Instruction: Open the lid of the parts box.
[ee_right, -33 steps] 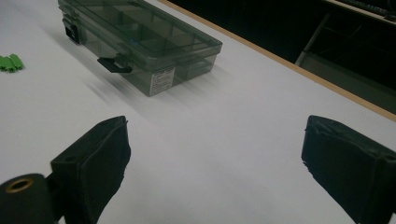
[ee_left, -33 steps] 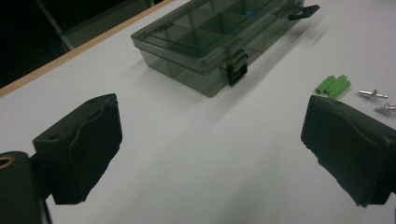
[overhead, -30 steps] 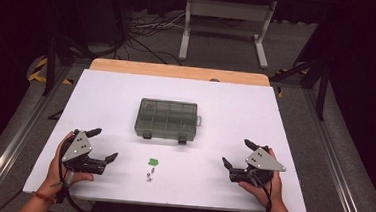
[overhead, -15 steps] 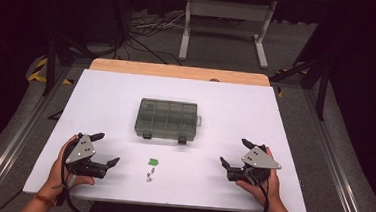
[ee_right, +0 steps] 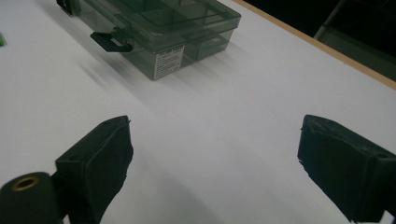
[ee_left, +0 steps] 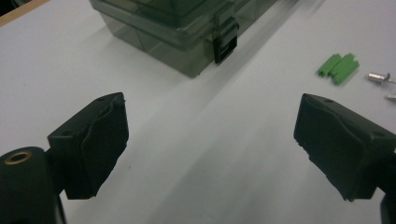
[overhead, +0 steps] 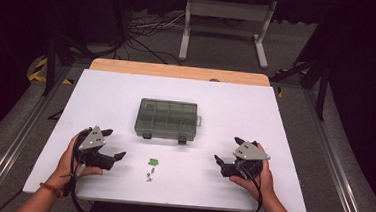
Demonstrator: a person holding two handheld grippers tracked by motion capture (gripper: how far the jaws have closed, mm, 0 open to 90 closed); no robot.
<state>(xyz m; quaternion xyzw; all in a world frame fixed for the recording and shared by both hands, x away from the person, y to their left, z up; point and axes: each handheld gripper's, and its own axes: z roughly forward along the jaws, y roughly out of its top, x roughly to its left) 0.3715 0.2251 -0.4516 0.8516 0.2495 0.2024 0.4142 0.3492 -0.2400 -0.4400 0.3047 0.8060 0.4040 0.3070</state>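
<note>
Item: compartment box and loose small parts, work barely begun.
Closed box [overhead: 167, 118] at table centre; green piece [overhead: 154, 161] and screws [overhead: 149, 175] lying near, untouched. Left gripper [overhead: 113, 143] jaws, just narrowing slightly, and right gripper [overhead: 227, 151] both spread, empty.

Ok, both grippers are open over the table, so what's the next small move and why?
Probably ease the left gripper toward the green piece and the small screws. They lie loose in front of the closed organizer box, nearer this gripper, and its jaws hold nothing, though they have just been closing slightly.

left tongs [overhead: 113, 146] wide, just closing slightly, empty | right tongs [overhead: 228, 151] wide, empty
</note>
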